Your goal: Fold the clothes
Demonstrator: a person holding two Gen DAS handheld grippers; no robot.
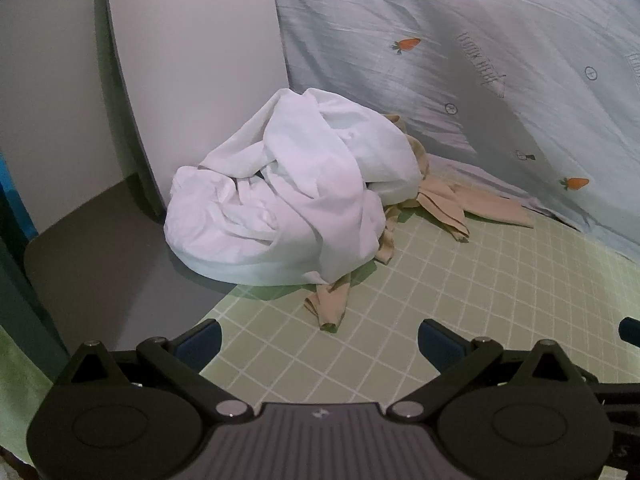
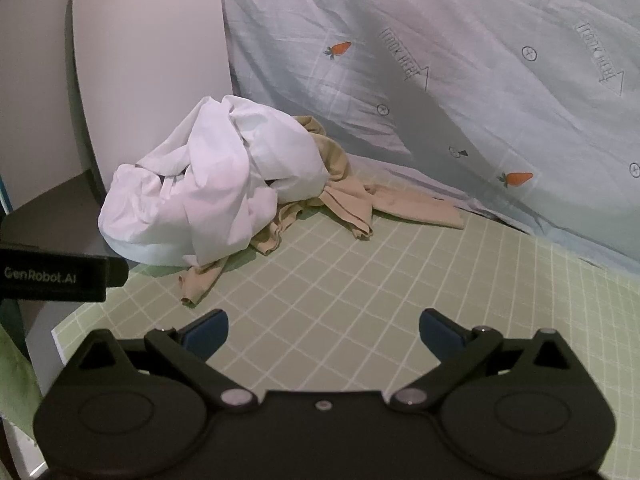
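Clothes to be folded number two: one white garment (image 1: 288, 196) and one beige garment (image 1: 444, 204). Both lie unfolded in a single heap at the far left of the green grid mat (image 1: 460, 320). The white garment is crumpled into a rounded mound with no clear long axis; it sits on top of the beige garment and touches the upright white board (image 1: 192, 48) behind it. The beige garment shows only at the edges of the mound: two flat strips run out to the right along the foot of the pale blue carrot-print sheet (image 1: 500, 60), and one narrow end points toward the camera.

No container is in view.

Left gripper (image 1: 320, 340): jaws spread wide, nothing between the blue pads (image 1: 200, 344), poised above the near edge of the mat, well apart from the heap.

Right gripper (image 2: 323, 330): jaws likewise spread wide and empty, over bare mat. A black body (image 2: 52, 272) marked "GenRobot.AI" enters the right wrist view from the left
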